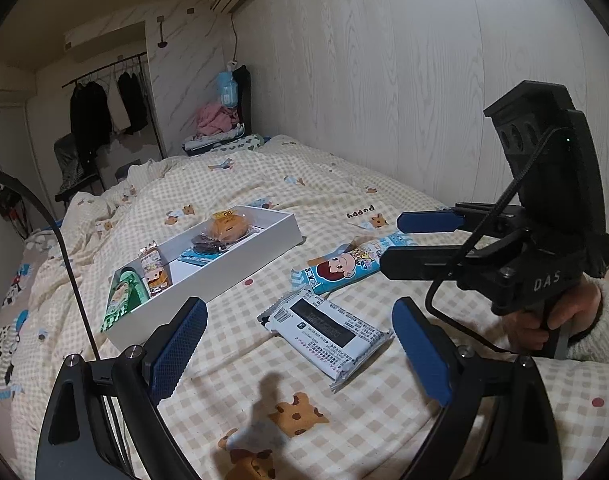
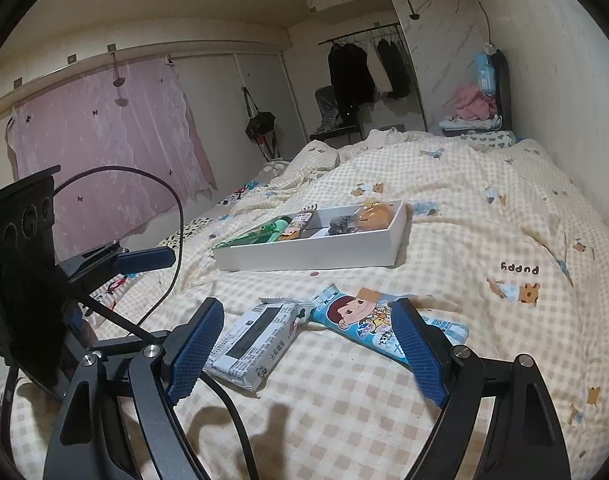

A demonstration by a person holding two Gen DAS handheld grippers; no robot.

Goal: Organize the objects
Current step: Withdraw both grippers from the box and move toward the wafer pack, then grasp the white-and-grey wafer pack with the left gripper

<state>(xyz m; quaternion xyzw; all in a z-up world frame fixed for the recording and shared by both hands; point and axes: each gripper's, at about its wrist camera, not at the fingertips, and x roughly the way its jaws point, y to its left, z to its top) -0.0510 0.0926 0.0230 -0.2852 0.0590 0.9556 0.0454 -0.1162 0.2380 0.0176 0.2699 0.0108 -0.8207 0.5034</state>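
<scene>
A white snack packet (image 1: 324,328) (image 2: 256,340) lies flat on the checked bedspread. Beside it lies a blue packet with a cartoon child (image 1: 344,266) (image 2: 364,320). Farther off stands a white divided tray (image 1: 224,268) (image 2: 312,254) holding a green packet (image 1: 124,300), a small cartoon packet (image 1: 156,268), a dark cookie (image 1: 208,244) and an orange pastry (image 1: 228,226). My left gripper (image 1: 298,306) hovers open over the near end of the white packet, holding nothing. My right gripper (image 2: 307,305) (image 1: 391,243) is open wide, low over the blue packet's end, with its pads off the packet.
The bedspread (image 2: 464,220) is rumpled beyond the tray. A pale wood-grain wall (image 1: 384,80) runs along the bed's right side. A pile of clothes (image 2: 470,106) sits at the far end, with a clothes rack (image 2: 360,68) and pink curtain (image 2: 104,140) beyond. A black cable (image 2: 176,200) loops off the left gripper.
</scene>
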